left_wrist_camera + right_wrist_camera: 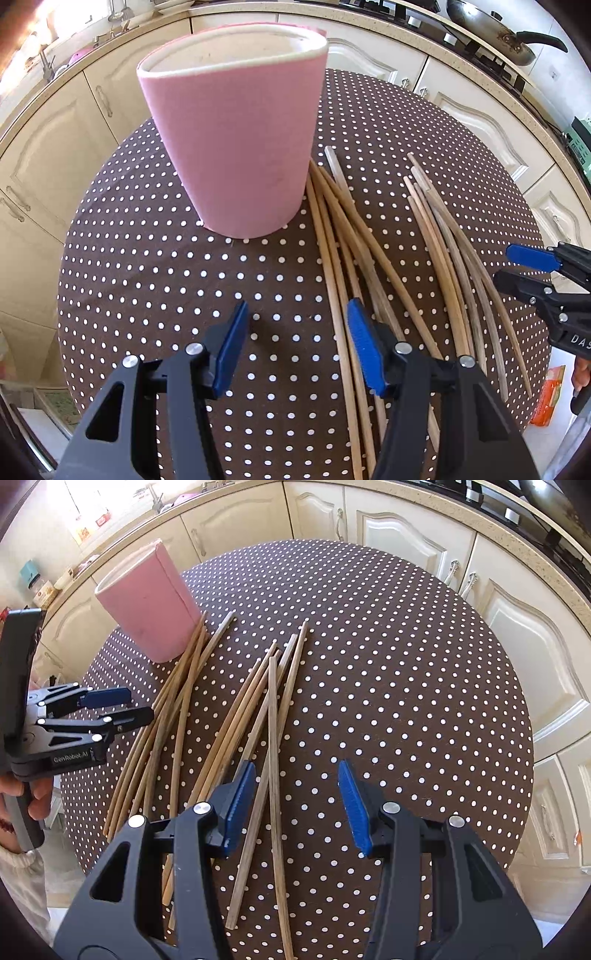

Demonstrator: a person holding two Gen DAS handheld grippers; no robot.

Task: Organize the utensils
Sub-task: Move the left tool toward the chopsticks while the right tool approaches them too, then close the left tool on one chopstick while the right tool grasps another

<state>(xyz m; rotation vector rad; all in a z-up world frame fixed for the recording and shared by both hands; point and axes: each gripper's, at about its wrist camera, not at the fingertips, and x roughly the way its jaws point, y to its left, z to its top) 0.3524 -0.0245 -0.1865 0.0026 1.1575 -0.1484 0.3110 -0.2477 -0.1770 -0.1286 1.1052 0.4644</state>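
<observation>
A pink utensil holder [232, 140] stands upright on the round table; it also shows in the right wrist view [147, 602] at the far left. Several wooden chopsticks [369, 251] lie loose on the cloth to its right, in two rough bundles [221, 716]. My left gripper [295, 332] is open and empty above the cloth, in front of the holder and just left of the chopsticks. My right gripper [295, 797] is open and empty above the near ends of the right bundle. Each gripper shows in the other's view: the right one [524, 266], the left one [129, 705].
The round table [406, 664] has a brown cloth with white dots. Cream kitchen cabinets [517, 627] curve around its far side. A frying pan [491, 33] sits on the stove at the back right. An orange packet [550, 395] lies on the floor at right.
</observation>
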